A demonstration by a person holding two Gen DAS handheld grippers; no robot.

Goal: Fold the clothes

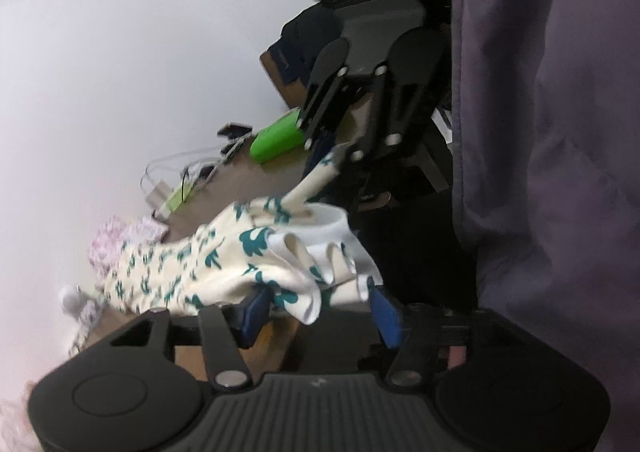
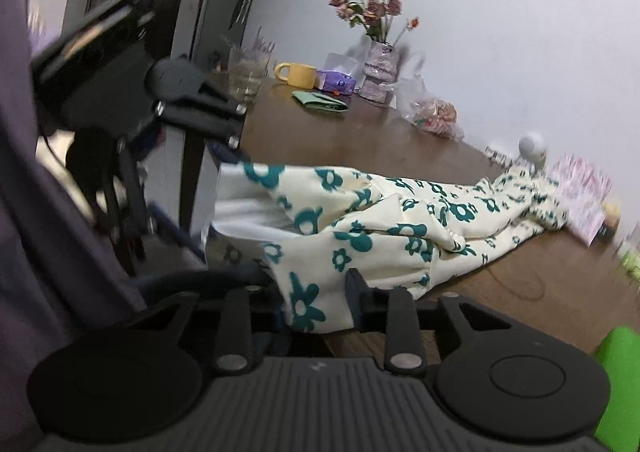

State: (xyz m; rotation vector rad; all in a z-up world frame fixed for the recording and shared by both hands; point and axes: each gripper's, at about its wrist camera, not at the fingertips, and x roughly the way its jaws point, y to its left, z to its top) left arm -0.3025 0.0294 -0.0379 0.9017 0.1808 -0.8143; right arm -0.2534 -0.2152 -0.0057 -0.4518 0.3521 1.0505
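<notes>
A: Garment (image 2: 380, 220), cream with teal flowers, lies crumpled on the table (image 2: 320, 140), trailing toward 2 o'clock.
B: Soft, light, floppy. Left gripper (image 1: 320, 300) pinches bunched hem; right gripper (image 2: 316, 304) clamps an edge. Grip corners, keep the cloth taut.

Black tongs (image 1: 320, 312), lavender-grey sleeve (image 1: 540, 132)

My brown wooden table (image 2: 360, 140) fills mid-frame; on it lie the flowered garment (image 2: 400, 228), yellow mug (image 2: 298, 74), flower vase (image 2: 380, 72) and green wallet (image 2: 320, 100).
</notes>
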